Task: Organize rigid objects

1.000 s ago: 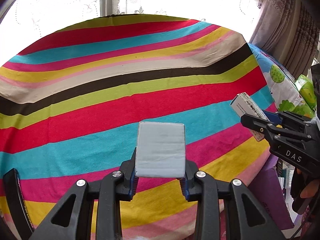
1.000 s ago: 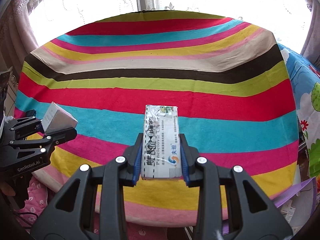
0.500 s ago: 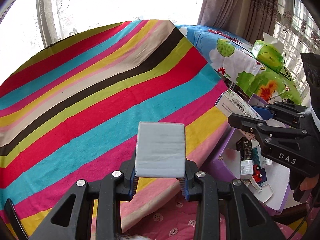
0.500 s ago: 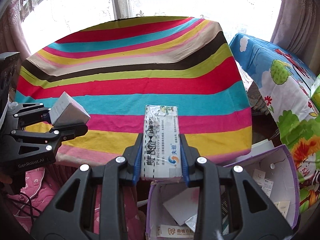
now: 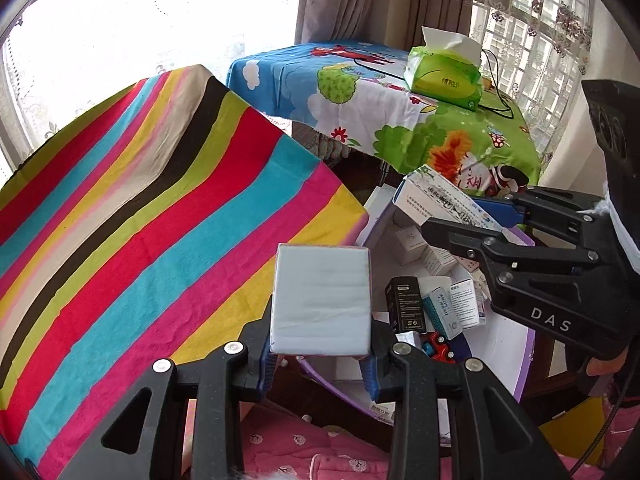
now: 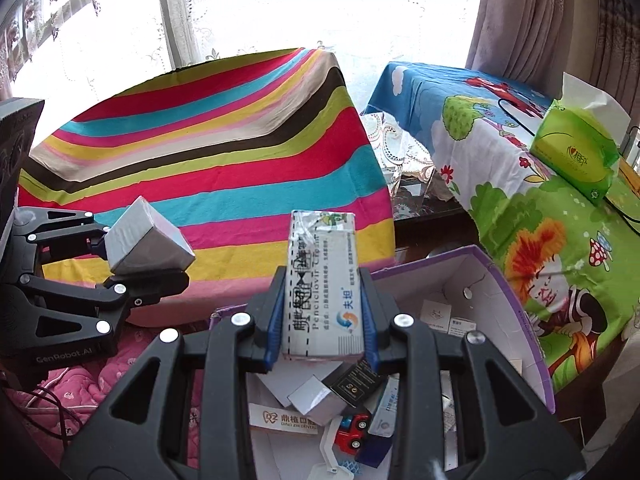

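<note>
My left gripper (image 5: 320, 344) is shut on a plain grey-white box (image 5: 320, 300), held just past the corner of the striped cloth and beside the purple-rimmed box (image 5: 528, 356). The right gripper (image 6: 322, 340) is shut on a white medicine carton (image 6: 320, 280) with blue print, above the open purple-rimmed box (image 6: 520, 300). In that box lie several small cartons, a black box (image 6: 356, 386) and a red toy car (image 6: 352, 430). Each view shows the other gripper: the right one (image 5: 464, 216) with its carton (image 5: 440, 200), the left one (image 6: 140, 256) with the grey box (image 6: 148, 244).
A table under a striped cloth (image 5: 140, 220) fills the left. Behind the purple box, a second table with a cartoon cloth (image 5: 440, 132) carries a green tissue pack (image 5: 444, 76) and a black cable. Pink quilted fabric (image 5: 300, 440) lies below. Curtains and windows stand behind.
Both grippers have swung right, off the striped cloth, to the purple-rimmed box, which has come into view. Each still holds its box.
</note>
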`<state>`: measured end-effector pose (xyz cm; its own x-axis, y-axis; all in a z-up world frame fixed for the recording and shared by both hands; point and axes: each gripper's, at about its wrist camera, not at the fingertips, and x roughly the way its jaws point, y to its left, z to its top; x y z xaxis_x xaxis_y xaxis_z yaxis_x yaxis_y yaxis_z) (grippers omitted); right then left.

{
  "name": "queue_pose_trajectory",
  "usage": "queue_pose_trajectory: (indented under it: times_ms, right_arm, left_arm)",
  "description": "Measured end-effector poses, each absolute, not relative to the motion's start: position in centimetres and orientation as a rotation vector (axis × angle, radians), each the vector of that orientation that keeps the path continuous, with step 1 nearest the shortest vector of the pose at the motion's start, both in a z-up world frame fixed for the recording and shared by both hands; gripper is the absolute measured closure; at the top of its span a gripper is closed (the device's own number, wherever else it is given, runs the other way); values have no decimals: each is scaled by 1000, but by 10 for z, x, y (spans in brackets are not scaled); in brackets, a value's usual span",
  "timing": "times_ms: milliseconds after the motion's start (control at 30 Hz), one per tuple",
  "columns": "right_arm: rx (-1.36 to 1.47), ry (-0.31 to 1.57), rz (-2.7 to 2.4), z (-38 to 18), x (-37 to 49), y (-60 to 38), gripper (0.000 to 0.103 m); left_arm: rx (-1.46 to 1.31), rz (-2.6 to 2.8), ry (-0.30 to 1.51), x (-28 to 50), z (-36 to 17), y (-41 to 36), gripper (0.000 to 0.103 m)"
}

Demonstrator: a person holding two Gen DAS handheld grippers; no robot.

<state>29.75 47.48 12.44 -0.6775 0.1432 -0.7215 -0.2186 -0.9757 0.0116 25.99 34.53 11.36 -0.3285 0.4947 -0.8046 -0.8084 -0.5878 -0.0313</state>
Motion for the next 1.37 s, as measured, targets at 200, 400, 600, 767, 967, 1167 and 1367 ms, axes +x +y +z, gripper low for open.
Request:
queue_pose_trajectory:
  times_ms: [200, 400, 600, 767, 967, 1167, 1367]
  right_arm:
    - [-1153, 196, 2617, 113, 336, 503, 66]
    - [-1176, 238, 2550, 96, 363, 520, 66]
    - [-1086, 229, 2529, 101, 376, 522, 22]
    - [-1052, 178, 2450, 108, 385, 517, 13]
    - [-1118, 188, 2399, 93, 387, 512, 10]
    - [-1213, 218, 2346, 72, 384, 509, 10]
    - [-1237, 237, 2339, 65, 382, 510, 10]
  left_arm:
    - [-999, 1927, 509, 286, 105, 387, 68]
    - [-986, 1895, 454, 303, 92, 402, 67]
    - [-834, 1887, 466, 323, 119, 396, 21]
    - [-699, 2044, 424, 332, 165, 378, 0]
    - [-941, 2042, 486, 305, 130, 381, 0]
    - [-1082, 1988, 561, 300, 83, 381, 0]
    - [-1024, 2007, 584, 311, 77, 381, 0]
